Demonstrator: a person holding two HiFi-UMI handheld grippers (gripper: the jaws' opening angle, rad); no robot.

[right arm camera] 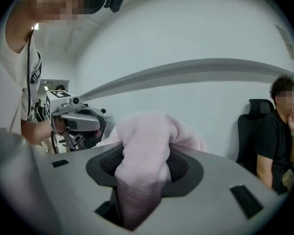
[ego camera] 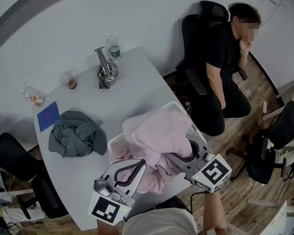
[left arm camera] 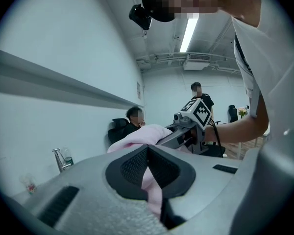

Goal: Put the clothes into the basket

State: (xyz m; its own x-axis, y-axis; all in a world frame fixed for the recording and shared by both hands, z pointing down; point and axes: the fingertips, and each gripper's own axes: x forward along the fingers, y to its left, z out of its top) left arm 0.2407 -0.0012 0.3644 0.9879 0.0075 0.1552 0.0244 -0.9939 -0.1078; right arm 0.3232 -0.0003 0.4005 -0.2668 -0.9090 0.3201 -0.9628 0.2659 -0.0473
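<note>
Two grippers share one pink garment [ego camera: 154, 133]. The left gripper [ego camera: 135, 169] has its jaws closed on a thin fold of it. The right gripper [ego camera: 182, 153] has its jaws clamped, partly apart, round a thick wad of the same cloth.

The garment hangs bunched between them over the white basket [ego camera: 114, 142], which sits at the near right edge of the white table [ego camera: 137, 82]. Its lower folds seem to reach inside the basket, though the cloth hides most of the rim.

A grey-green garment [ego camera: 76, 133] lies crumpled on the table, left of the basket and apart from it. A blue card [ego camera: 48, 115] lies just beyond it, and a bottle [ego camera: 113, 48] stands near the far edge. A seated person in black [ego camera: 223, 67] occupies an office chair beyond the table.
</note>
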